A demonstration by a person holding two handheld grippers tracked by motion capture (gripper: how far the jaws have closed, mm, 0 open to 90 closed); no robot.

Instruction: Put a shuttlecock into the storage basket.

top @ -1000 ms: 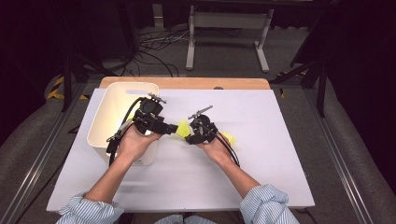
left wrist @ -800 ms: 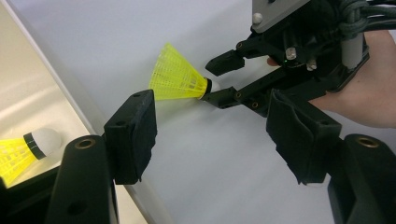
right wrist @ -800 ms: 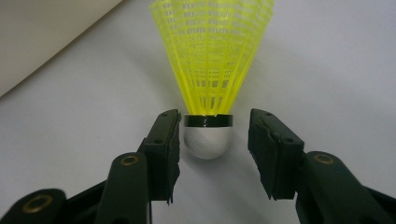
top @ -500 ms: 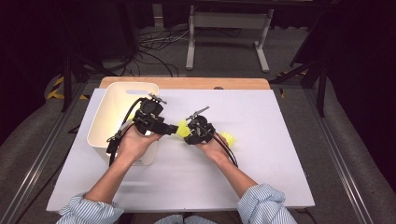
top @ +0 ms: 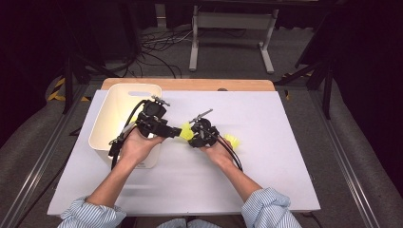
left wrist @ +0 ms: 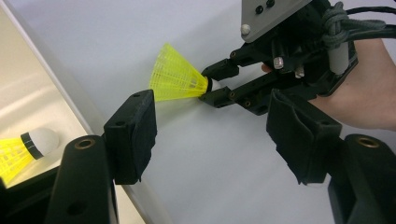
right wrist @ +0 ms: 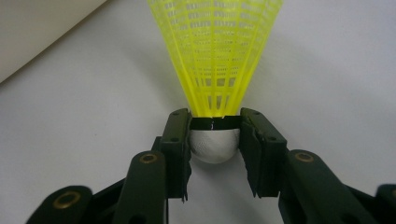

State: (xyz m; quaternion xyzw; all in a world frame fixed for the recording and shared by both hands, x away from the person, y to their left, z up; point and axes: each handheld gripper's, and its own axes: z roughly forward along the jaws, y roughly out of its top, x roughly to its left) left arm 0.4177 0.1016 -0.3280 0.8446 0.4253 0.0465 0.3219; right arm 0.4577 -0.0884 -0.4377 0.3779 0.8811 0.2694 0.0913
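Gripping a yellow shuttlecock by its white cork, the right gripper has just been closing its jaws, and both pads now press on the cork's sides — the skirt fans straight out ahead of the fingertips. In the high view this shuttlecock sits just above the white board, near its middle, between the two grippers. The left gripper stands wide open with nothing between its jaws; the shuttlecock's skirt points toward it, well short of its pads. A white bin stands at the board's far left corner — a second shuttlecock lies inside it. A third one lies on the board just beside the right hand.
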